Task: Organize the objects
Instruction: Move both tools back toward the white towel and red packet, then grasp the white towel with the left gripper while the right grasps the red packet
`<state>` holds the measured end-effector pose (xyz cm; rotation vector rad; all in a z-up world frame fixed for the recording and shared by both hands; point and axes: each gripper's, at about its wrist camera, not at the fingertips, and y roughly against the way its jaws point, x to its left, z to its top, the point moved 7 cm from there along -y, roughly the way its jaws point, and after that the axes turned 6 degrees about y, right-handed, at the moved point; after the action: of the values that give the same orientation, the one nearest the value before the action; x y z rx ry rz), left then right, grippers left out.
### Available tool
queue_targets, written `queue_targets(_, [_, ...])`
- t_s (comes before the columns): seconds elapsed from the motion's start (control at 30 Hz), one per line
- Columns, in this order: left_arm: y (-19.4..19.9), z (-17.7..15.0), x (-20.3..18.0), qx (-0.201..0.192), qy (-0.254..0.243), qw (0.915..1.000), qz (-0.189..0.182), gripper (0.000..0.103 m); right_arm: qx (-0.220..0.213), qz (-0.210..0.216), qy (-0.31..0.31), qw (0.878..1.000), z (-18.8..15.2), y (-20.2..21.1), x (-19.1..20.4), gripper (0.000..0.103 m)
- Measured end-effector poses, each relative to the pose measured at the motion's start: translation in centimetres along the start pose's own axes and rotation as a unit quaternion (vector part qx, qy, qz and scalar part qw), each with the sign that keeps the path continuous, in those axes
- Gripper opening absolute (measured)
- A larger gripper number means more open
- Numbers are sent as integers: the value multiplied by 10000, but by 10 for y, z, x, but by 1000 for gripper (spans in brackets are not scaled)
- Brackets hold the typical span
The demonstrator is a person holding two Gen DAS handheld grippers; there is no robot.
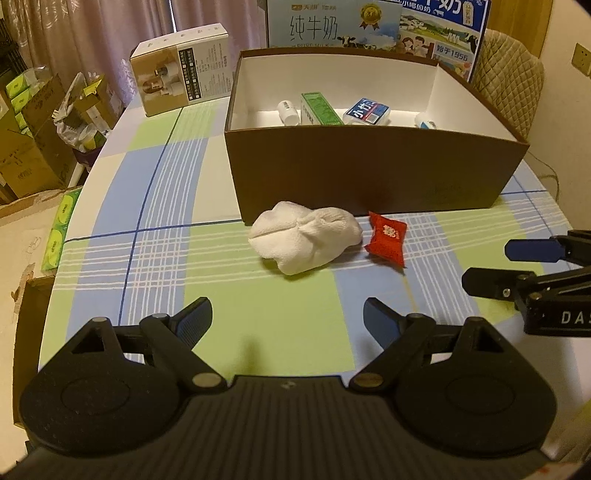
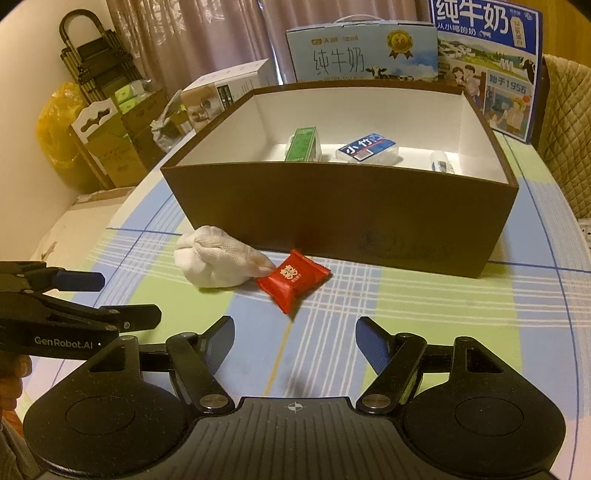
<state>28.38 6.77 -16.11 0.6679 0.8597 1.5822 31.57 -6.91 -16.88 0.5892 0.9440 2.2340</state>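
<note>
A crumpled white cloth (image 1: 304, 238) (image 2: 218, 260) lies on the checked tablecloth just in front of a brown open box (image 1: 369, 173) (image 2: 343, 218). Beside it on the right rests a red snack packet (image 1: 386, 238) (image 2: 291, 280). Inside the box I see a green carton (image 1: 320, 109) (image 2: 302, 144), a blue-and-white pack (image 1: 367, 110) (image 2: 367, 147) and small white bottles. My left gripper (image 1: 287, 317) stands open short of the cloth, nothing between its fingers. My right gripper (image 2: 294, 339) is open too, just short of the red packet. Each gripper shows at the edge of the other's view.
Behind the brown box stand milk cartons (image 1: 334, 24) (image 2: 364, 51) and a white product box (image 1: 181, 68). A padded chair back (image 1: 509, 77) is at the right. Cardboard boxes and bags (image 1: 40, 140) crowd the floor on the left, past the table's rounded edge.
</note>
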Motion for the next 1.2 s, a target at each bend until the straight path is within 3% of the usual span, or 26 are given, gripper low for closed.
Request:
queue_targets(0.17, [-8,1,2,76,66,9999,-51,87,-1,-19,115,9999,2,-11,3,69])
queue_targets(0.5, [-26,6,11,181,246,9995,-9,87,70,-35,-3,10000,3,-32,-1,55])
queue_targets(0.8, [-32,16,20,96,310,9995,-23,87,34,-137,-67,9999,9,-40,-5,50])
queue_targets(1.1, [-40,27,10,66,539,9964,-649,92,11,-370,-544,9978,15,-39,-31,50])
queue_targets(1.2, [-44,31,1,-26,440,9969,-659,94,-9,-411,-618,9972,18,-40,-37,50])
